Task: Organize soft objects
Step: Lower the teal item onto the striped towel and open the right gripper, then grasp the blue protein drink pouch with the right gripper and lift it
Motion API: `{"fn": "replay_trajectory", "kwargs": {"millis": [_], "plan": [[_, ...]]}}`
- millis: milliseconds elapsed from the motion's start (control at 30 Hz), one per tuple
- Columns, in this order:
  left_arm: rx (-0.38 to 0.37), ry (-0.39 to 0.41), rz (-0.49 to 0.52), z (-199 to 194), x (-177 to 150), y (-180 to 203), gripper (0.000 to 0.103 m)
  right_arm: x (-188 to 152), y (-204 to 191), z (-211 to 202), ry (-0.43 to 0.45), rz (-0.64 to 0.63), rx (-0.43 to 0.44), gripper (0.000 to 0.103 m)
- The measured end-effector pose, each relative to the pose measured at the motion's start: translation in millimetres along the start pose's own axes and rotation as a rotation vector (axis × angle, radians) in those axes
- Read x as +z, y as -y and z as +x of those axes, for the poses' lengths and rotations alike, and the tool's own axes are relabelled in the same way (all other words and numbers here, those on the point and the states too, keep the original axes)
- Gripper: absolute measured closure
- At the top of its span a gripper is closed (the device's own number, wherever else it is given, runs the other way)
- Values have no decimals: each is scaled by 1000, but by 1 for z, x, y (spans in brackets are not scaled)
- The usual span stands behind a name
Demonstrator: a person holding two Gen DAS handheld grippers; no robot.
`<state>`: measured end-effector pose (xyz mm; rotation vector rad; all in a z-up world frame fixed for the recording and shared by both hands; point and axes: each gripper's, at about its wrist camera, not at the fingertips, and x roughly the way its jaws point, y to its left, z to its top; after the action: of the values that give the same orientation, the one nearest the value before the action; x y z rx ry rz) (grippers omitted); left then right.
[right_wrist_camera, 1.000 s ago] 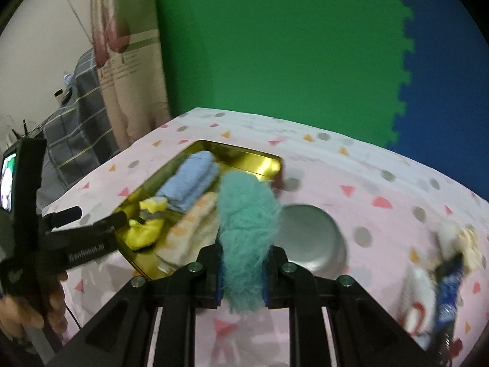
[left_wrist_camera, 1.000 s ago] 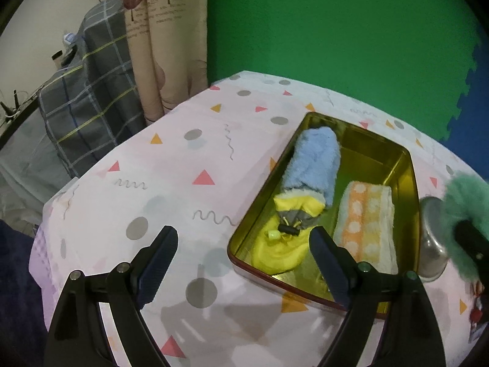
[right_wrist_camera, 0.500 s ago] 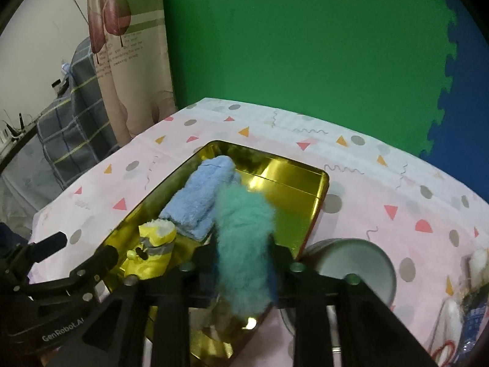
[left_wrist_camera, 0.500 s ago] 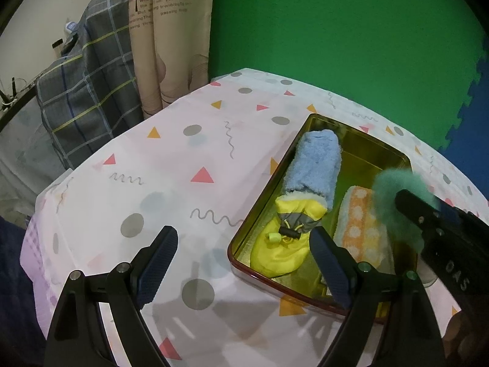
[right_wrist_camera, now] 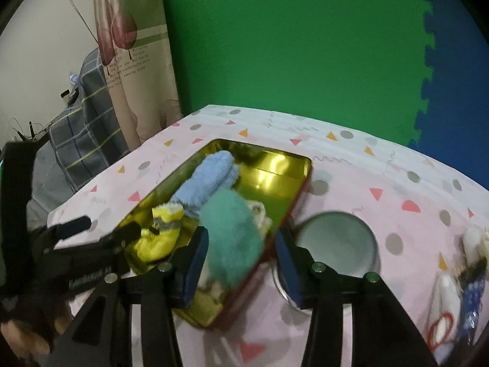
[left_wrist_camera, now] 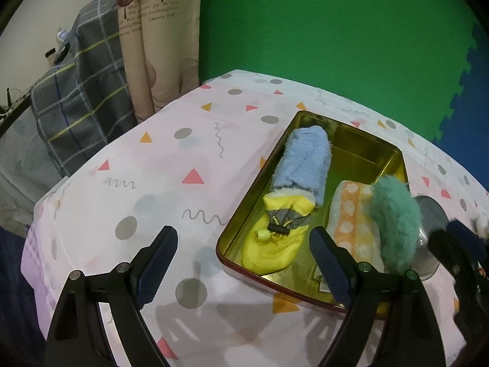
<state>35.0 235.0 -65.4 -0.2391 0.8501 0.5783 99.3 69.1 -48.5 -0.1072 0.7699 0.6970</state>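
Here the right tool [right_wrist_camera: 241,257] is wide open around the teal fluffy piece [right_wrist_camera: 233,238], which sits over the near right edge of the gold tray [right_wrist_camera: 282,160], so it could tip out onto the surface [right_wrist_camera: 382,165], while the left tool [left_wrist_camera: 243,263] hangs wide open and empty.

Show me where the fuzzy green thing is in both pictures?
Left wrist view: the fuzzy green thing is at the right, over the gold tin's right edge.
Right wrist view: it is low in the middle, between the right gripper's open jaws.
Shared landmark: the blue towel roll.
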Motion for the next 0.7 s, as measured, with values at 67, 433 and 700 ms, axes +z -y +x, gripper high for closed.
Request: {"fn": "replay_trajectory", "kwargs": {"millis": [67, 433, 700], "plan": [[-8, 4, 15, -1, 0, 3, 17, -8, 5, -11, 2, 3, -10, 56], [-19, 24, 78, -8, -5, 17, 17, -60, 81, -87, 18, 31, -213, 56], [-5, 100, 144, -24, -9, 31, 16, -84, 162, -117, -6, 145, -392, 56]]}}
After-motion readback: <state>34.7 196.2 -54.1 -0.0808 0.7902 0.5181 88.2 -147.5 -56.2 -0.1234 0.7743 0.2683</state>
